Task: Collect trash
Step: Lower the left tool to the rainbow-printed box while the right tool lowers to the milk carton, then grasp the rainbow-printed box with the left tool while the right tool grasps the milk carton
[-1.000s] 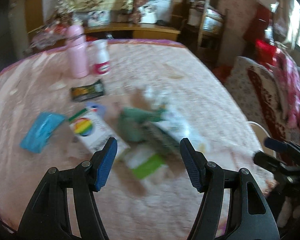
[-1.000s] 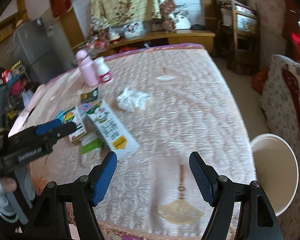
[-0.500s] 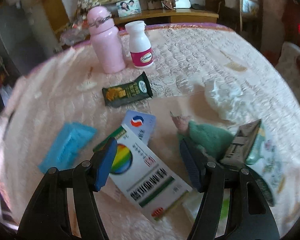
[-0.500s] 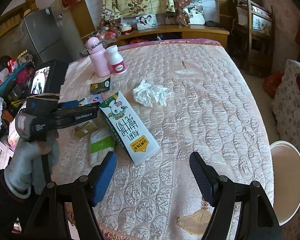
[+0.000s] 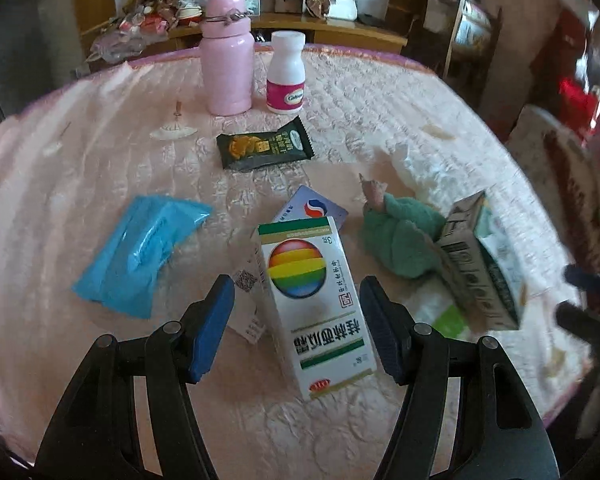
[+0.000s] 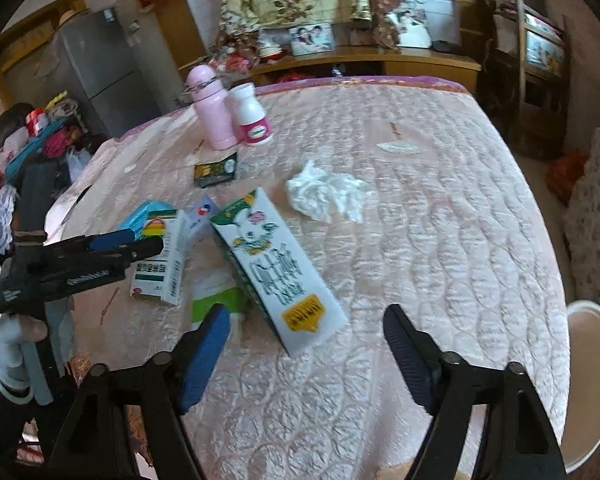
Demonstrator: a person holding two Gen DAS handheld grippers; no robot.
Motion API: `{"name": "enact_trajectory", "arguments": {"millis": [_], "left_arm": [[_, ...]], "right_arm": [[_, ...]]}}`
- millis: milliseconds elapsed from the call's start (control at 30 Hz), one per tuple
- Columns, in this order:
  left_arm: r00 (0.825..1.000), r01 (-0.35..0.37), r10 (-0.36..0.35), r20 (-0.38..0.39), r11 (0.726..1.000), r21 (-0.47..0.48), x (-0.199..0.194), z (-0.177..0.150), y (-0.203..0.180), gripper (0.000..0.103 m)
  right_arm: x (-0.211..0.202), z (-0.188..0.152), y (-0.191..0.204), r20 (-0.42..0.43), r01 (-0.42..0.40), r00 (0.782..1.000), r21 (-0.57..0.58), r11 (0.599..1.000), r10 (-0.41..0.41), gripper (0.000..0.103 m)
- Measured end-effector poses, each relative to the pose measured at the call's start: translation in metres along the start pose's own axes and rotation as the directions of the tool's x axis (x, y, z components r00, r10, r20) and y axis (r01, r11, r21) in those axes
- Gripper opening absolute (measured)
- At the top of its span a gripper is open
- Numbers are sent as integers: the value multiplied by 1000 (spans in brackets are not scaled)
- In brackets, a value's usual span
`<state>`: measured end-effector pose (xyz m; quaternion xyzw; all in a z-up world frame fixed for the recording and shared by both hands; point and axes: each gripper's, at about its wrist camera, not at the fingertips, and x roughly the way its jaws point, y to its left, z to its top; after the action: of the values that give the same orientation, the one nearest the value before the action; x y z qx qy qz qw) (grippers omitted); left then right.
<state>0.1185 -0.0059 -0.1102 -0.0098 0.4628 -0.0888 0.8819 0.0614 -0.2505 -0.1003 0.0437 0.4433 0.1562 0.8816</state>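
Hovering over a pink quilted table [image 6: 440,208], the left gripper [image 5: 296,312] frames a white medicine box with a rainbow ball [image 5: 312,300] between its blue pads, its jaws spread and touching nothing. The box lies flat, partly over a small white-and-blue card box [image 5: 320,210]. To its left sits a blue tissue pack [image 5: 140,248]; to its right a green cloth bundle [image 5: 404,244] leans against a milk carton [image 6: 276,264] lying on its side. A green-and-white packet [image 6: 212,300] pokes out from beside the carton. Farther back lie a dark snack wrapper [image 5: 264,148], a crumpled white tissue [image 6: 324,196], a pink bottle [image 5: 228,56] and a white pill bottle [image 5: 286,74] standing side by side. The right gripper [image 6: 306,344], its jaws opening and empty, hangs near the carton's near end. A white bin [image 6: 592,380] stands off the table's right edge.
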Motion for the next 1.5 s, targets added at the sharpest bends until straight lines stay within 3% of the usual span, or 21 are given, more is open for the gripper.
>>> {"name": "enact_trajectory", "arguments": {"millis": [233,533,600,633,700,733,1033,1500], "left_arm": [[999,33,-33,7,999,-26,1,-8,-10,64],[1000,-30,30,2,998,-51,24,-8,-15,64],[1000,-26,26,-2,998,-64,27,-8,-14,64],[1000,-26,26,-6,998,-66,29,-9,-13,63],[1000,-21,21,-10,998,-55,31,-11,-13,60],[1000,-20,20,-4,999,-46,30,-12,-13,55],[994,105,-102,36,992,-73,-9,-15,-12,55],[980,183,-187,73,981,62,-41,-10,-93,55]], "right_arm": [[23,7,16,-12,22,1000,-118,993,-24,80],[56,22,21,-42,10,999,-185,983,-18,80],[63,22,20,-49,0,999,-177,984,-9,73],[66,22,19,-57,-17,998,-163,986,8,61],[70,20,17,-70,-38,997,-133,990,29,61],[69,19,16,-62,-37,998,-130,991,29,61],[17,10,11,18,-46,999,-73,996,47,57],[-41,-14,-15,77,39,996,-28,999,-37,57]]}}
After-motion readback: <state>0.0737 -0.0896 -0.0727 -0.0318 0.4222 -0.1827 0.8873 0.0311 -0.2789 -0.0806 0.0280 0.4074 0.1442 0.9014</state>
